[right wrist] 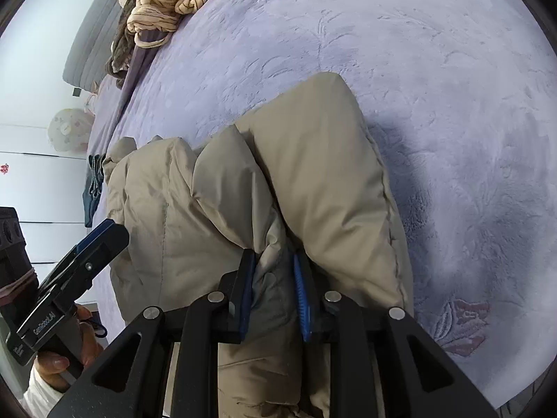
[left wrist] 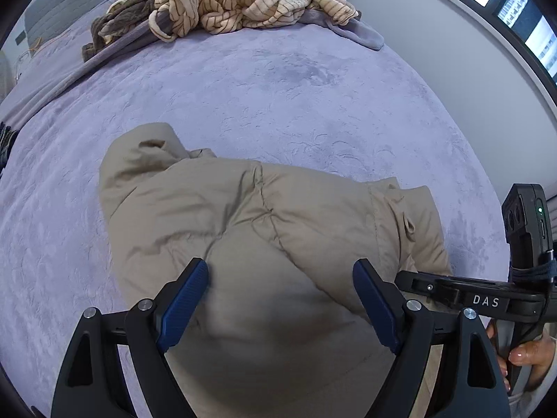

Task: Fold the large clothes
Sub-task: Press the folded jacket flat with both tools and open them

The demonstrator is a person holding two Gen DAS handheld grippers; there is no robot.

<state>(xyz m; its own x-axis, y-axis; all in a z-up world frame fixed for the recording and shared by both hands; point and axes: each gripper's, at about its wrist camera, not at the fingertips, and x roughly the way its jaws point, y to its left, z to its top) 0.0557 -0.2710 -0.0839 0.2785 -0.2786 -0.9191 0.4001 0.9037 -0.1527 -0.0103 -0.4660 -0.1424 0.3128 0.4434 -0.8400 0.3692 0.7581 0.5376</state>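
You are holding the left gripper [left wrist: 280,301] over the beige puffer jacket [left wrist: 264,230], its blue-padded fingers [left wrist: 184,306] spread wide with nothing between them; the padded fabric is lying below the gap, and whether the tips are touching it you cannot tell from this view. The jacket is lying bunched on the lavender bedspread [left wrist: 278,80], toward the near side of the bed. Your left wrist camera is showing what the other does not — the window [left wrist: 515,10] along the wall at upper right, and the right gripper's body [left wrist: 487,299] entering from the right edge with your fingers [left wrist: 522,355] wrapped around its handle. The right wrist camera is giving you the close grip: the right gripper [right wrist: 273,296] is pinching a fold of the jacket [right wrist: 313,174], jaws drawn narrow with beige cloth squeezed between the blue pads [right wrist: 301,299]. That view is also catching the left gripper [right wrist: 94,244] at the left edge, held in your left hand [right wrist: 69,351], and an embroidered pink flower [right wrist: 463,327] on the bedspread [right wrist: 383,35] at lower right. Both cameras are showing the striped cream blanket [left wrist: 243,0] heaped at the far end of the bed — beside a dark brown knit [left wrist: 118,24].
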